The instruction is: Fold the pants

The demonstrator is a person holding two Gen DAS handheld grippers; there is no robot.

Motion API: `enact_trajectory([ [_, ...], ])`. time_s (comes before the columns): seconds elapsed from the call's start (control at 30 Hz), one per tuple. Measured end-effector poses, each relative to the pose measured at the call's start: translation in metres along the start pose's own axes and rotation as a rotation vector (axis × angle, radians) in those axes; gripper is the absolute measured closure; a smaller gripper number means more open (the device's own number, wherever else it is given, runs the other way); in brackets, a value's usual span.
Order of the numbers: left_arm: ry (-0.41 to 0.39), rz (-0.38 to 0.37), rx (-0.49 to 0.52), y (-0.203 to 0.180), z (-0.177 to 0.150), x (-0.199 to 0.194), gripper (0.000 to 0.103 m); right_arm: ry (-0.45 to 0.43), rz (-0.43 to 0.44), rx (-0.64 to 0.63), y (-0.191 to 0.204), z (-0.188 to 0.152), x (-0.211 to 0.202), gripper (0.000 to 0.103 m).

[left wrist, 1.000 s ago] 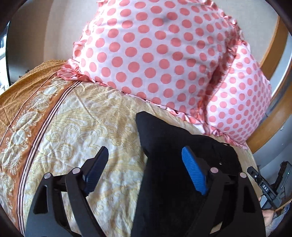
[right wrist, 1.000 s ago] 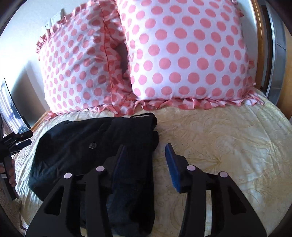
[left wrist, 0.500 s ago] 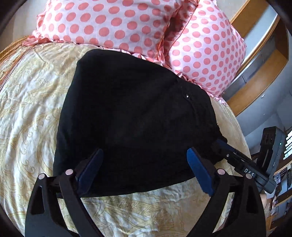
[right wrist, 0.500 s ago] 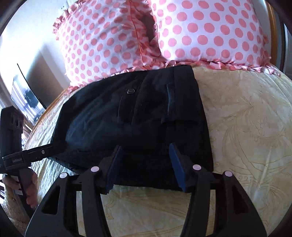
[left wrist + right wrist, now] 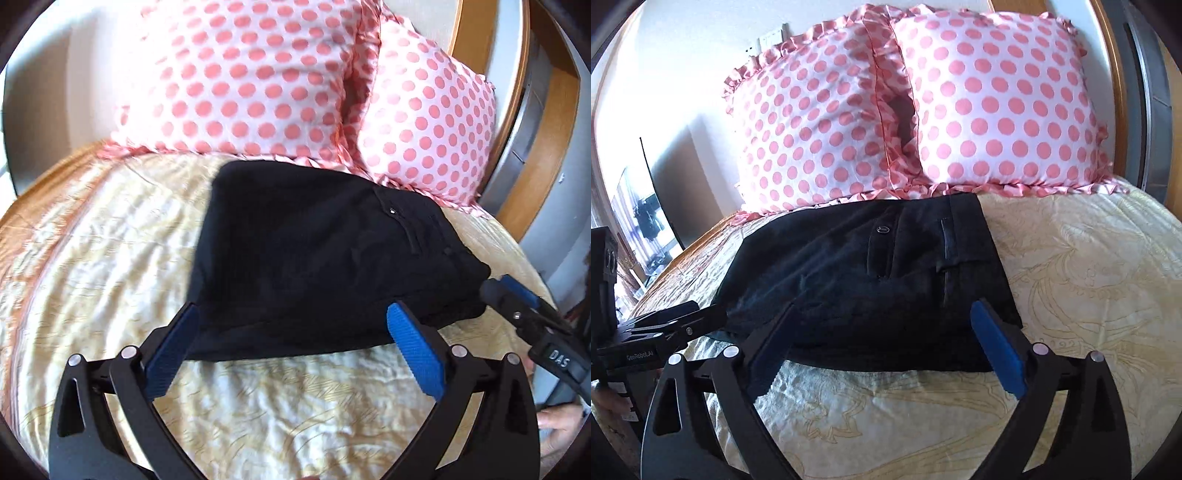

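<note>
Lying folded, black pants [image 5: 325, 266] sit just beyond both grippers' opening fingers [image 5: 995, 347].

Cream bedspread [image 5: 1089, 258] with gold scrollwork and an orange border, two pink polka-dot pillows [image 5: 997, 103] against a pale wall [image 5: 683, 55], wooden headboard [image 5: 476, 48], dark screen [image 5: 676, 184] at left, bright daylight

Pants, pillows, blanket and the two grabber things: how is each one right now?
Pants: folded into a compact stack, lying flat, held by nothing.
Pillows: two, propped upright side by side behind the pants.
Bedspread: spread out, slightly wrinkled.
Left gripper: jaws opening, nothing pinched.
Right gripper: jaws opening, nothing pinched.
</note>
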State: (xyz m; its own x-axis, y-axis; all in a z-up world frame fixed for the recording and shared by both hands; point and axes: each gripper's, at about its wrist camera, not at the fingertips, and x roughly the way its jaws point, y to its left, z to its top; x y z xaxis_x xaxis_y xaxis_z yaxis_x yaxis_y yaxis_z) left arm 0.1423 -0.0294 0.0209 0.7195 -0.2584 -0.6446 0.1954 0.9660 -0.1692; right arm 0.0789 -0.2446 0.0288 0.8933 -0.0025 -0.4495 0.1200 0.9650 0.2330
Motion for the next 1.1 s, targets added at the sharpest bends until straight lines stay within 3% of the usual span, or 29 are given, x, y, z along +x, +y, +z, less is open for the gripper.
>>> enact_trajectory([
  [0.17,-0.026,0.1,0.014,0.002,-0.02,-0.017,0.002,-0.034,-0.061,0.0,0.009,-0.016,-0.016,0.003],
  [0.47,0.024,0.131,0.036,0.005,-0.046,-0.03,0.002,-0.041,-0.126,-0.03,0.031,-0.042,-0.032,0.001],
  [0.7,0.002,0.191,0.062,0.005,-0.06,-0.044,0.002,-0.05,-0.191,-0.09,0.05,-0.056,-0.04,0.001],
  [1.1,0.018,0.228,0.054,0.012,-0.076,-0.058,0.002,-0.051,-0.258,-0.112,0.055,-0.067,-0.049,0.001],
])
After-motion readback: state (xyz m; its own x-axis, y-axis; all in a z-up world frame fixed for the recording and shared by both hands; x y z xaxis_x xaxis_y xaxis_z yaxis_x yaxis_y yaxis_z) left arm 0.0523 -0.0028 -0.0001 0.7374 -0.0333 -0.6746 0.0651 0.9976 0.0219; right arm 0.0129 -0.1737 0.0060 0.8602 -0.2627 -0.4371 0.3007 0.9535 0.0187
